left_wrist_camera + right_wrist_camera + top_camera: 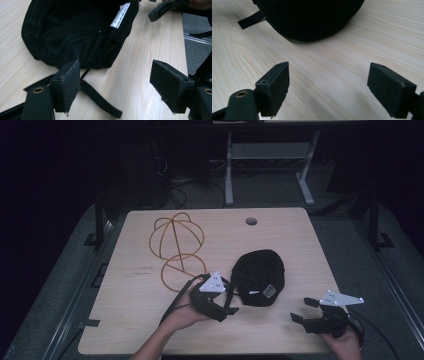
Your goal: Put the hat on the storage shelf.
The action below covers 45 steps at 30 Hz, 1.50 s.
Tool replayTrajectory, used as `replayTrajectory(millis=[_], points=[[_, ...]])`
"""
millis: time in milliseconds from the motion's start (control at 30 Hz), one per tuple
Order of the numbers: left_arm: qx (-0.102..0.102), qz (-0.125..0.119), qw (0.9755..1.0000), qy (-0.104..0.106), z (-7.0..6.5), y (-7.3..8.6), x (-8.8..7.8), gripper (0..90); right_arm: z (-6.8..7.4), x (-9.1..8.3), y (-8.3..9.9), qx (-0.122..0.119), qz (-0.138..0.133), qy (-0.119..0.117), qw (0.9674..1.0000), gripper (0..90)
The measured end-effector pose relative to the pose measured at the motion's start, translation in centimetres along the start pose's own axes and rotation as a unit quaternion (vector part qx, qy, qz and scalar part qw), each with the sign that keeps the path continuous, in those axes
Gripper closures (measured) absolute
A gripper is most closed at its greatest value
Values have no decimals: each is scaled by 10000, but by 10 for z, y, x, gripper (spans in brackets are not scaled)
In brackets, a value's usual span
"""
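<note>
I see the cap [260, 276] lying near the table's [140, 320] middle, toward the near right, opening up. Wire frame [176, 246] sits left of it and farther back, well apart from both grippers' jaws. Grommet hole [251, 221] is behind the cap, near the far edge. Left gripper [231, 296] is just left of the cap at its near side, jaws spread; in the left gripper view the cap's strap [100, 100] lies on the table between them. Right gripper [304, 310] is right of the cap and nearer me, jaws apart over bare table, cap ahead of it.
</note>
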State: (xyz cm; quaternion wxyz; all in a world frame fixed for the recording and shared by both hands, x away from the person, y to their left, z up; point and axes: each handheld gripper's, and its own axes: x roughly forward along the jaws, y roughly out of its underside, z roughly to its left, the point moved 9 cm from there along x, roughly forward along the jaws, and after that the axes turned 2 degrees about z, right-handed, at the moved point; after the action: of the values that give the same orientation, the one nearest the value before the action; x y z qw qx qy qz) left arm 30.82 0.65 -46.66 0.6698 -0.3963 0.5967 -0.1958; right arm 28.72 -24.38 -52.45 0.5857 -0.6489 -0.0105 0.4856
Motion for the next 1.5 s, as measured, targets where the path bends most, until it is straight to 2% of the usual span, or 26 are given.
replayTrajectory(millis=[100, 333, 500, 600, 667, 700, 767, 900, 933, 1000, 1067, 1100, 1267, 1500], points=[[83, 93, 9999, 43, -2, -4, 5, 242, -1, 0, 0, -1, -12, 17, 10000, 176], [178, 81, 9998, 96, -2, -22, 18, 271, -2, -1, -1, -15, -65, 47, 10000, 176], [213, 266, 9992, 208, -2, -28, 29, 296, -5, -5, -5, 204, -217, 37, 9996, 181], [245, 382, 9986, 270, -1, -30, 36, 329, -7, -7, -6, 211, -238, 64, 9995, 181], [208, 507, 9979, 332, -1, -31, 41, 369, -7, -8, -6, 226, -259, 21, 9994, 181], [191, 524, 9979, 330, -1, -31, 43, 410, -7, -9, -6, 235, -265, 40, 9994, 183], [212, 545, 9977, 339, -1, -32, 44, 428, -7, -9, -7, 229, -280, 24, 9993, 190], [343, 584, 9967, 459, -7, -36, 51, 587, -6, -10, -9, 245, -364, -30, 9990, 193], [343, 584, 9967, 459, -7, -36, 51, 627, -6, -10, -9, 245, -364, -30, 9990, 193], [470, 549, 9961, 511, -10, -38, 52, 698, -4, -10, -10, 195, -379, -46, 9991, 202], [476, 536, 9960, 533, -10, -39, 51, 748, -4, -9, -11, 176, -385, -64, 9991, 207], [525, 477, 9955, 624, -12, -41, 50, 769, -2, -9, -11, 141, -365, -123, 9992, 247], [658, 279, 9942, 808, -18, -51, 41, 791, 7, -10, -18, 138, -572, -407, 9974, 262], [892, 38, 9893, 1157, -34, -66, 27, 793, 18, -6, -29, 33, -818, -644, 9946, 224]])
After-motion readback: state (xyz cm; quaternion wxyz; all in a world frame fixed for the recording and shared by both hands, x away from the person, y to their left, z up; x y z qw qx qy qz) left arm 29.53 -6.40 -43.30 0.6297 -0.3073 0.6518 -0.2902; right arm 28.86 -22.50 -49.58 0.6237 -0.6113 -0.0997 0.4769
